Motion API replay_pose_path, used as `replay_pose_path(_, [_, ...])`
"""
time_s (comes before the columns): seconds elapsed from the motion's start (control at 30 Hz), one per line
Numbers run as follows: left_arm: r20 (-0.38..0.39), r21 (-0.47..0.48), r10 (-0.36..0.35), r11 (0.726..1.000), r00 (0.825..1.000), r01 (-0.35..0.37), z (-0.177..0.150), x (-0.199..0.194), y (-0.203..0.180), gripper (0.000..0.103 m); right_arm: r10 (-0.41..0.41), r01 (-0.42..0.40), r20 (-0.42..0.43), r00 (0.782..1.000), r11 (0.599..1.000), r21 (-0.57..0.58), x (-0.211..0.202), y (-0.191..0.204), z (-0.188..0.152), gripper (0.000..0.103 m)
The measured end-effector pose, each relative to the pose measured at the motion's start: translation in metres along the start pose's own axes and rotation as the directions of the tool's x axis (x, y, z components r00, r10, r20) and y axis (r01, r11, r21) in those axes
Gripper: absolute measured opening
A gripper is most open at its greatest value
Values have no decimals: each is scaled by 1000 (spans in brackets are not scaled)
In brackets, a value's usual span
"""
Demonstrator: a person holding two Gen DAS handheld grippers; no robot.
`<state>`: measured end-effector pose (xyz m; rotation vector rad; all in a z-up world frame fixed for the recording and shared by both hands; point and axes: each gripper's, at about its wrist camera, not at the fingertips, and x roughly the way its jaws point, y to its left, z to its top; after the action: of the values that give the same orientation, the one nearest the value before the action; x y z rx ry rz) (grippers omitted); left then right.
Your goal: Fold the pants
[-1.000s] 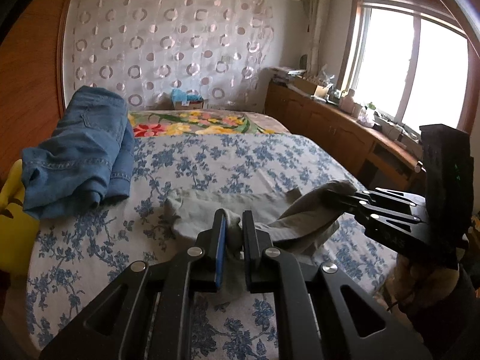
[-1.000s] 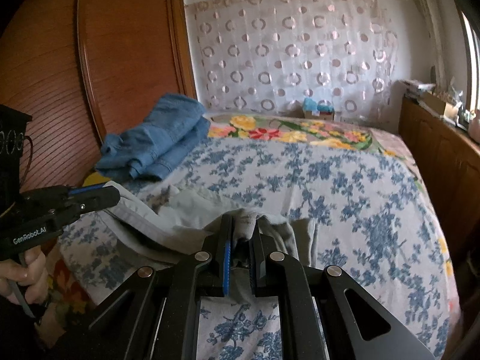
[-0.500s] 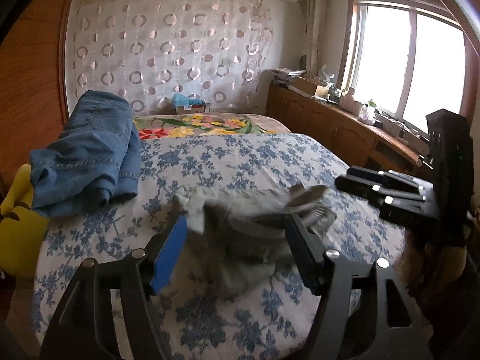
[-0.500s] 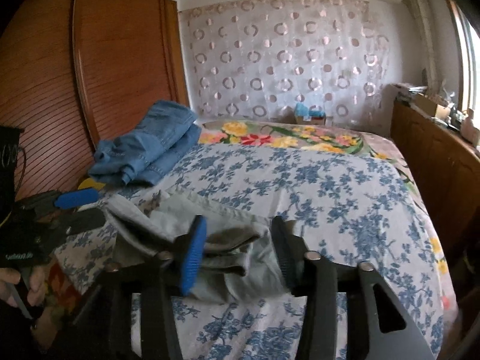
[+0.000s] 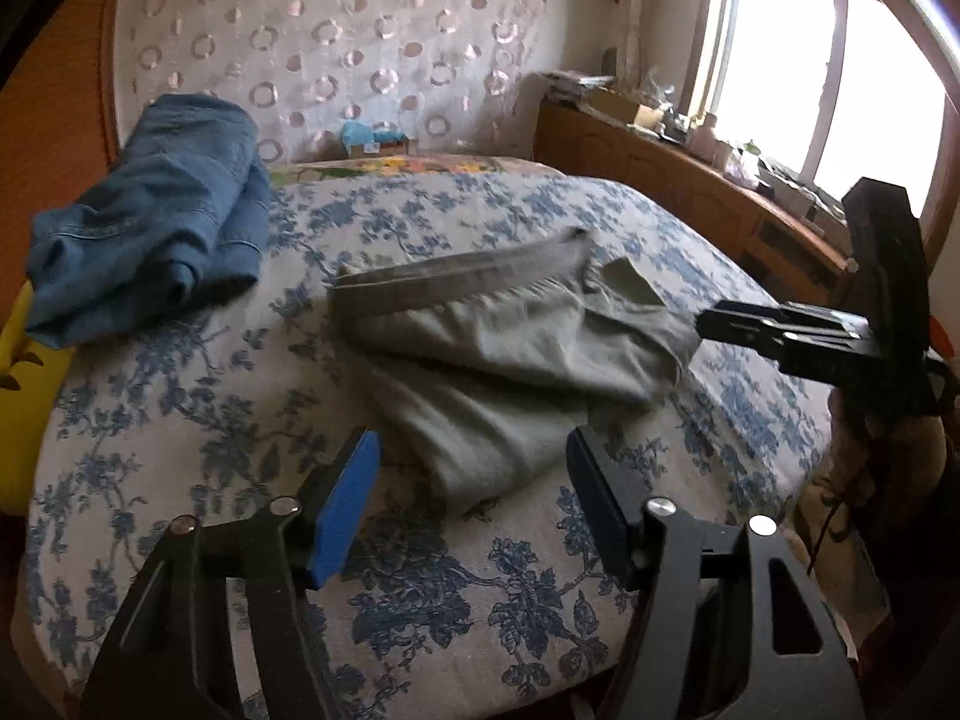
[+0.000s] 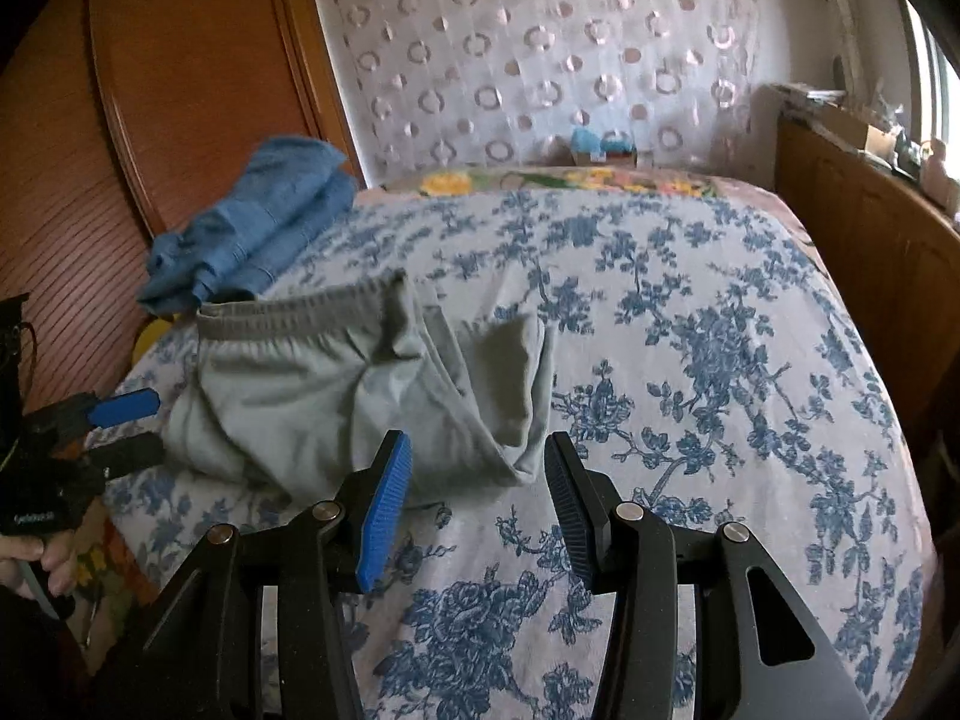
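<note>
Grey-green pants (image 5: 510, 348) lie crumpled on the bed, elastic waistband toward the far side; they also show in the right wrist view (image 6: 360, 384). My left gripper (image 5: 474, 498) is open and empty, just short of the pants' near edge. My right gripper (image 6: 477, 498) is open and empty, near the pants' lower right corner. The right gripper shows in the left wrist view (image 5: 780, 336) beside the pants' right edge. The left gripper shows in the right wrist view (image 6: 126, 426) at the pants' left edge.
The bed (image 5: 180, 420) has a blue floral cover. Folded blue jeans (image 5: 156, 216) lie at its far left. A wooden wardrobe (image 6: 150, 90) stands left, a wooden cabinet (image 5: 690, 180) with clutter under the window right. A yellow object (image 5: 18, 396) sits at the bed's left edge.
Both grippers were shut on the pants one second ago. They opened and let go, and the pants dropped onto the bed. Both grippers drew back toward the near edge.
</note>
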<state>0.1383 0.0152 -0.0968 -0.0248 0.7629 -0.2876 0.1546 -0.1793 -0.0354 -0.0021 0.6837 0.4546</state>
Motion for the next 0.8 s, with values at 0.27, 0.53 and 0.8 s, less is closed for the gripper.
replay_pose_path(0.27, [-28, 9, 31, 999, 999, -31, 1, 10, 0, 58, 10, -11, -20, 1000, 1000, -27, 18, 7, 14, 48])
replay_pose_path(0.53, [-46, 12, -5, 1000, 999, 6, 0, 17, -1, 25, 19, -23, -77, 997, 999, -42, 34, 5, 10, 6])
replay_pose_path(0.8, [-20, 42, -35, 998, 999, 36, -2, -9, -14, 14, 26, -26, -14, 1000, 999, -43, -8, 6, -6, 4])
